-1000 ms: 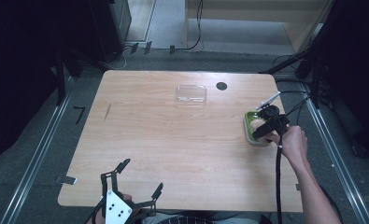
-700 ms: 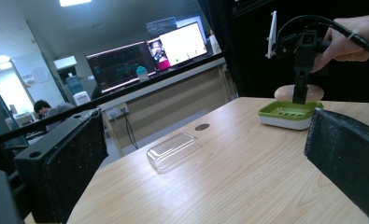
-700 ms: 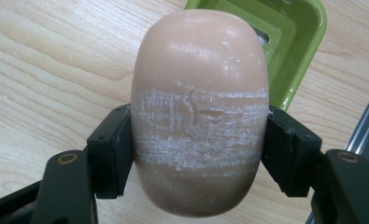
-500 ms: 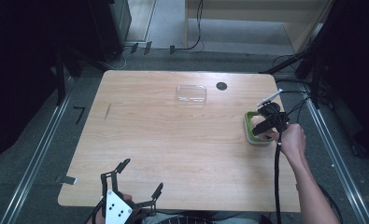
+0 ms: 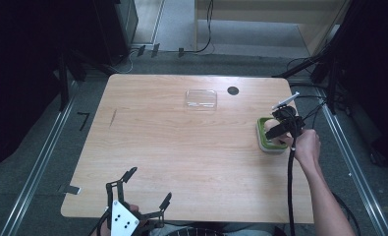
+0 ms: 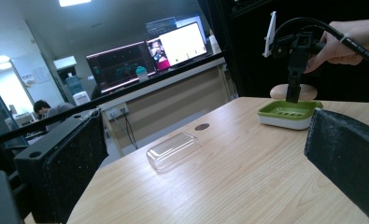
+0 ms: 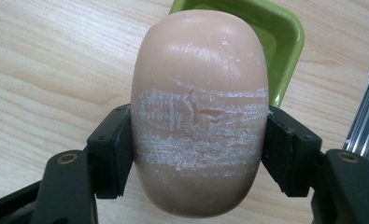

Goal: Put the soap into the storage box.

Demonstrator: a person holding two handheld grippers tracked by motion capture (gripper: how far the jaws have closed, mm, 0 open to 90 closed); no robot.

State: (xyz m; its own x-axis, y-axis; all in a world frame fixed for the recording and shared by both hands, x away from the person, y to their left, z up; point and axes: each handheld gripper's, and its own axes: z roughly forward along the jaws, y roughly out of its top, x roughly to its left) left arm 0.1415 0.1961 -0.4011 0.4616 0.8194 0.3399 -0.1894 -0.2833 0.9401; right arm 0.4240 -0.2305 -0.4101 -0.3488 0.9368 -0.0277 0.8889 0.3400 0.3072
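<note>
Little has shifted since the earlier frames: the right gripper (image 5: pixel 278 132) has edged only slightly toward the far side over the dish (image 5: pixel 270 142), and the left gripper (image 5: pixel 147 189) sits where it was at the near edge of the table (image 5: pixel 181 147). Its jaws are spread with nothing between them. The right jaws are clamped across the middle of the soap (image 7: pixel 198 116), which hangs just above the green dish at the right edge. That bar looks solid and fairly light, but smooth and rounded, so it could squirt out of a pinch; the whitish scuffs across its waist suggest the surface marks easily under the pads. Its widest, flattest band, where the pads sit now, seems the safest hold. A clear lid (image 5: pixel 201 99) lies well apart on the far side.
</note>
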